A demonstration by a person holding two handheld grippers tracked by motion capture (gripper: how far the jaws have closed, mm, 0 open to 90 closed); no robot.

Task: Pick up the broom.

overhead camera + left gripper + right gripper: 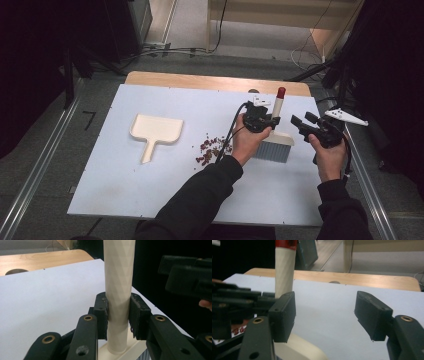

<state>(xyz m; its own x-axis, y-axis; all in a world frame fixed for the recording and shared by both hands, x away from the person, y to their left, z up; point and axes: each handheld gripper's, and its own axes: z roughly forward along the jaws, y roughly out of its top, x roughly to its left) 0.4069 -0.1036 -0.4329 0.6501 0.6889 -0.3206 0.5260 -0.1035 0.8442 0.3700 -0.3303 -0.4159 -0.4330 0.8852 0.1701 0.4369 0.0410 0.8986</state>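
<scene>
White worktop (125,190) carries our hand brush (276,145), standing bristles-down at the right, near the scattered crumbs (212,149). We clamp its cream handle (118,290) in the left tool (118,315); our right tool (325,315) gapes empty beside it.

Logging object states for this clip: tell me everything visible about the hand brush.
The hand brush stands upright on its grey bristles on the white table, right of the scattered brown bits. It has a cream, plastic-looking head and a round cream handle with a faint diamond texture and a red tip. The left gripper is shut on the handle low down, jaws pressing on both sides. The right gripper hangs open beside it, not touching.
</scene>
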